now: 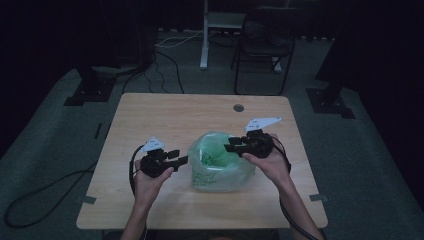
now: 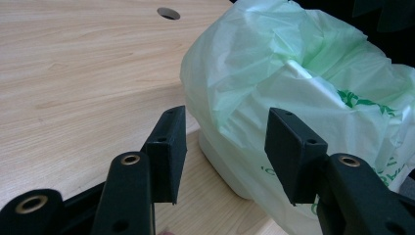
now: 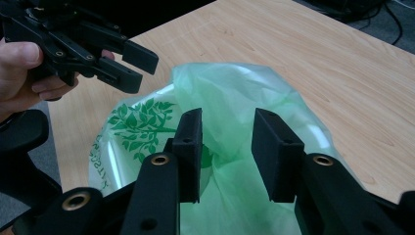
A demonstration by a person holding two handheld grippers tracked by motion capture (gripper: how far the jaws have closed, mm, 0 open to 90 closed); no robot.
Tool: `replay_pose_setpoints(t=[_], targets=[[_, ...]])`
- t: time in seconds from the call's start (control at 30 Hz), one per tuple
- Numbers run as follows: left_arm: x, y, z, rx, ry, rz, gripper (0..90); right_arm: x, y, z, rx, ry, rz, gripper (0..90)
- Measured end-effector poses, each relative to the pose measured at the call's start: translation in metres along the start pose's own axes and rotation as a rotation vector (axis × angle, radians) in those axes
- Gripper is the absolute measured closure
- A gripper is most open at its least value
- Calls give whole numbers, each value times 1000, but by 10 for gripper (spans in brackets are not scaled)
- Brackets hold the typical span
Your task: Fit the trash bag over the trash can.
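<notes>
The green bag (image 2: 293, 93) veils a pale container, its shape unclear; the bag's right side runs off the left gripper view's edge, and its printed lettering is too small to read

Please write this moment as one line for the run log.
scene: green plastic bag on table | left gripper: open, beside bag | right gripper: open, above bag opening | nothing held

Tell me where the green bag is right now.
In the high view, the green bag sits on the table, right of centre near the front edge, between the left gripper and right gripper.
</notes>
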State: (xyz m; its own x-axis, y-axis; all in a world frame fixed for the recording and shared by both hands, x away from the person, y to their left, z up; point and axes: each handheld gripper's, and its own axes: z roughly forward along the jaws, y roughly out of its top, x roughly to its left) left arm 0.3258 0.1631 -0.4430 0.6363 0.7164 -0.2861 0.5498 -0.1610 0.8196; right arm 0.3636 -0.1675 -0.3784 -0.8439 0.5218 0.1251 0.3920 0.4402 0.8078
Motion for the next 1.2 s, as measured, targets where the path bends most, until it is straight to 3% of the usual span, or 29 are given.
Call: replay_pose_setpoints(t=[0.23, 0.6, 0.77, 1.0, 1.07, 1.2], targets=[[2, -1, 2, 6, 2, -5, 508, 0, 3, 10, 35, 5, -20, 646], [2, -1, 2, 7, 12, -1, 501, 9, 13, 36, 150, 37, -86, 663], [2, -2, 3, 12, 9, 3, 498, 10, 14, 44, 195, 46, -92, 672], [0, -2, 5, 16, 9, 4, 494, 9, 18, 56, 272, 14, -127, 681], [-1, -2, 6, 19, 8, 7, 493, 9, 22, 64, 307, -45, -153, 690], [-2, -2, 6, 19, 5, 11, 491, 7, 25, 69, 317, -73, -163, 695]])
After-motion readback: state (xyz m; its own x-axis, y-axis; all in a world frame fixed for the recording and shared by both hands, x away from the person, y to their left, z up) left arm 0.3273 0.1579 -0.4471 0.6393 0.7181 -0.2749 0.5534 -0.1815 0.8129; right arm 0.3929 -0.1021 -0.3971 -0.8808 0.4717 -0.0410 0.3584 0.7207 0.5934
